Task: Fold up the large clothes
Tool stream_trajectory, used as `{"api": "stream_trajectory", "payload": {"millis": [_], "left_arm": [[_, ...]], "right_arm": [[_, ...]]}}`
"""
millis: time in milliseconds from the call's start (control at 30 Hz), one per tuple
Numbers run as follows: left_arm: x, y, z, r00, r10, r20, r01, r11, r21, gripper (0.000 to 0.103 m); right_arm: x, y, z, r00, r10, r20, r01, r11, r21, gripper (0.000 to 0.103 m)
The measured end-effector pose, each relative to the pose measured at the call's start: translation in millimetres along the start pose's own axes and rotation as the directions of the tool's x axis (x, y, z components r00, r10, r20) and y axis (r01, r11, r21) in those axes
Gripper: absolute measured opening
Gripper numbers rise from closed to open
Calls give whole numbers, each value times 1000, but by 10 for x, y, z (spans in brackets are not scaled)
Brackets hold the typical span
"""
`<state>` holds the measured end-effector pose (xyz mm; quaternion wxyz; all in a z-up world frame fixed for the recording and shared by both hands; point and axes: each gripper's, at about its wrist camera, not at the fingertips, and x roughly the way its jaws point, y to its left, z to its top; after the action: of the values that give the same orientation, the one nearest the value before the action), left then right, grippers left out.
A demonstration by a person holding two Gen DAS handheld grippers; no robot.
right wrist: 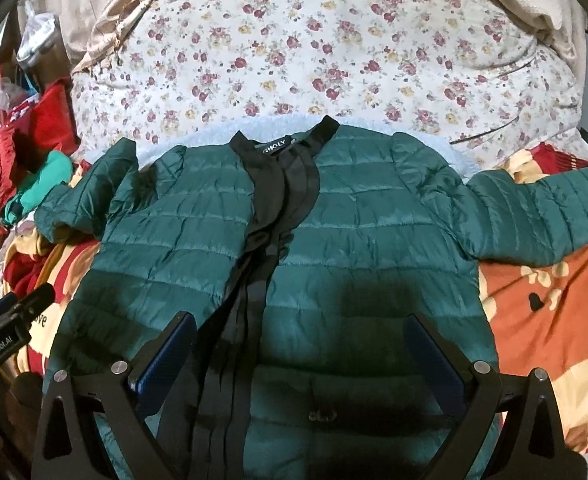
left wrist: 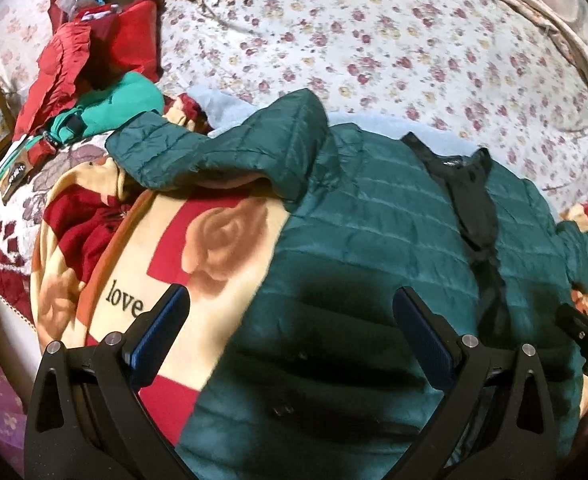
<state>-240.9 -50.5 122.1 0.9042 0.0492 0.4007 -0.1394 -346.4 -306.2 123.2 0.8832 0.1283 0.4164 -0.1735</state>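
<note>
Through my left wrist camera, my left gripper (left wrist: 290, 312) is hanging spread wide, gripping nothing, over the green quilted jacket (left wrist: 373, 240) lying on the rose blanket (left wrist: 214, 232). Through my right, my right gripper (right wrist: 299, 340) is gaping wide over the jacket's black placket (right wrist: 270, 216).

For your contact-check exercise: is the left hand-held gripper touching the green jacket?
Cannot tell. In the left wrist view the left hand-held gripper stands open over the green jacket; no gap or contact shows plainly.
</note>
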Motion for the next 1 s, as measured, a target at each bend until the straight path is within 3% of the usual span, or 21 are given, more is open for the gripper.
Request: {"api": "stream_trajectory", "payload": {"millis": [367, 700, 1000], "left_arm": [[298, 174, 177, 999, 46, -23, -47, 998, -36, 102], [487, 439, 371, 996, 78, -48, -82, 993, -89, 102], [635, 970, 616, 990, 129, -64, -138, 976, -169, 102]], "right_arm": [[421, 95, 99, 997, 30, -68, -30, 1000, -6, 103], [570, 257, 240, 998, 35, -59, -37, 999, -37, 103], [640, 264, 237, 994, 68, -91, -70, 997, -15, 103]]}}
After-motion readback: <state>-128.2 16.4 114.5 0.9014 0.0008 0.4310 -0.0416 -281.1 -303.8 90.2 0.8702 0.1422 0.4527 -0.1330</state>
